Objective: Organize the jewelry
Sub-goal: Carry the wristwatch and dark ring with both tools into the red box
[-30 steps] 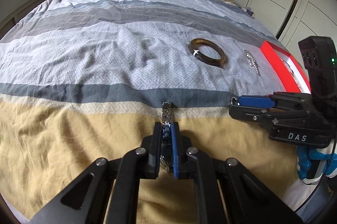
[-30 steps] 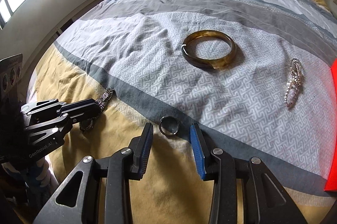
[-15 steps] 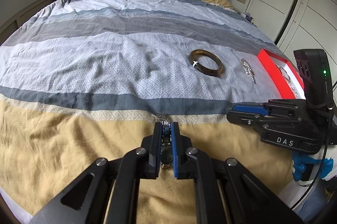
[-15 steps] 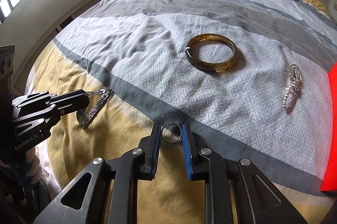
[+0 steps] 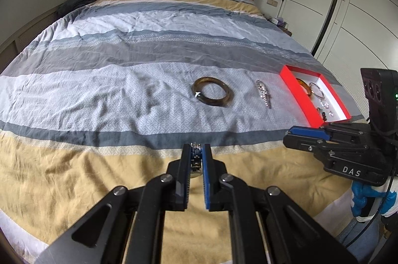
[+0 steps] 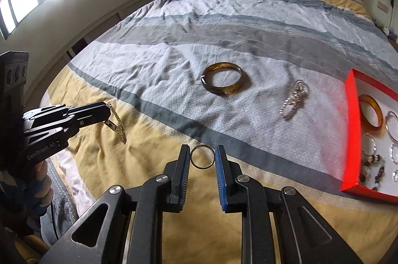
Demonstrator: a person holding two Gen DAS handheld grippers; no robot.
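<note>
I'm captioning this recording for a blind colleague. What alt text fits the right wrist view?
The right gripper pinches a small metal ring between its fingers above a striped bedspread. At left, the left gripper holds up a dangling metal watch. Beyond lie a brown bangle and a sparkly bracelet; at right is a red box of jewelry.

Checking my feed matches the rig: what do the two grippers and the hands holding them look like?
Both grippers, left and right, are black with one blue-padded finger, silver pivot screws, white lettering. Blue-and-white gloves hold them; a black cable trails off.
</note>
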